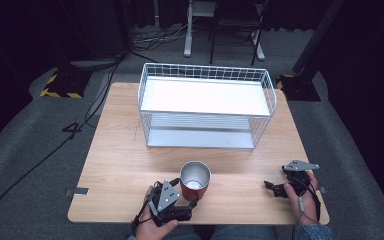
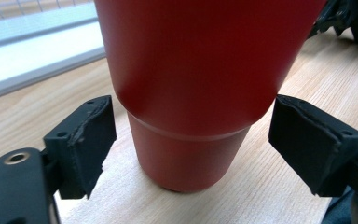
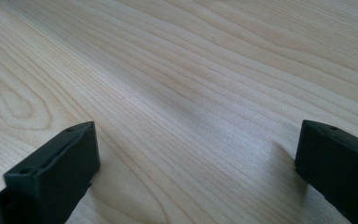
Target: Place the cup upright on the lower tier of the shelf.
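A red cup (image 1: 195, 181) with a shiny metal inside stands upright near the table's front edge. My left gripper (image 1: 185, 193) reaches it from the front left, and its jaws stand on either side of the cup's narrow base (image 2: 186, 154). In the left gripper view both pads (image 2: 86, 140) sit a small gap away from the red wall, so the gripper is open. My right gripper (image 1: 276, 178) rests low at the front right of the table, pointing left. Its jaws (image 3: 196, 158) are wide open over bare wood with nothing between them.
A white two-level wire rack (image 1: 145, 85) stands at the back middle of the wooden table (image 1: 120, 150), its open front facing the cup. Bare wood lies between rack and cup. Black stands and cables sit on the floor beyond.
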A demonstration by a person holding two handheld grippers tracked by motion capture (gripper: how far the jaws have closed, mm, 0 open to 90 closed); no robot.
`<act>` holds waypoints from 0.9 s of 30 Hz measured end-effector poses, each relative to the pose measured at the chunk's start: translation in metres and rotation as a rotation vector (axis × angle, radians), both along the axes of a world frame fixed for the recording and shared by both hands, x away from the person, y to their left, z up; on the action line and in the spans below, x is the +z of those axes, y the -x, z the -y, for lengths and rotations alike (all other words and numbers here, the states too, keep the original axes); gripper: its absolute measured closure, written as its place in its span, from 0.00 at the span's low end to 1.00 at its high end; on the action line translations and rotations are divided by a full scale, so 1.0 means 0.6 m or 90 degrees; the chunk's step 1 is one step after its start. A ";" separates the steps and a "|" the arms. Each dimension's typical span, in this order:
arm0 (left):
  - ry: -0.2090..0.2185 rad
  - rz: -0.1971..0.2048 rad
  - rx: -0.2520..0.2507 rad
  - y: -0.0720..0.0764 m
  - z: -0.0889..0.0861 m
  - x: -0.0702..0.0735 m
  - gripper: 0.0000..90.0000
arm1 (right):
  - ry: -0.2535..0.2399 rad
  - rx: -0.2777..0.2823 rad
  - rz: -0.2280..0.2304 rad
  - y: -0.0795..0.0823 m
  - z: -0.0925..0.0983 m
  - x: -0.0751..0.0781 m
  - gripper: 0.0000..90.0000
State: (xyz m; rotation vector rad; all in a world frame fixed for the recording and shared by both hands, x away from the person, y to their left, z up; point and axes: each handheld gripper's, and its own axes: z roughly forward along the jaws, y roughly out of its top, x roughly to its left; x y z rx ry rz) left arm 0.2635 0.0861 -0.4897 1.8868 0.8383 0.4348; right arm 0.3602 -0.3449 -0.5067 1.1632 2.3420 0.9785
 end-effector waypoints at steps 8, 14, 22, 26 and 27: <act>-0.006 -0.017 0.016 -0.009 0.019 -0.006 0.17 | 0.000 0.000 0.000 0.000 0.000 0.000 0.00; -0.007 -0.016 0.030 -0.015 0.029 -0.011 0.16 | 0.000 0.000 0.000 0.000 0.000 0.000 0.00; -0.010 -0.012 0.035 -0.023 0.038 -0.016 0.15 | 0.000 0.000 0.000 0.000 0.000 0.000 0.00; -0.005 -0.019 0.036 -0.028 0.042 -0.016 0.14 | 0.000 0.000 0.000 0.000 0.000 0.000 0.00; -0.006 -0.024 0.039 -0.028 0.043 -0.016 0.14 | 0.000 0.000 0.000 0.000 0.000 0.000 0.00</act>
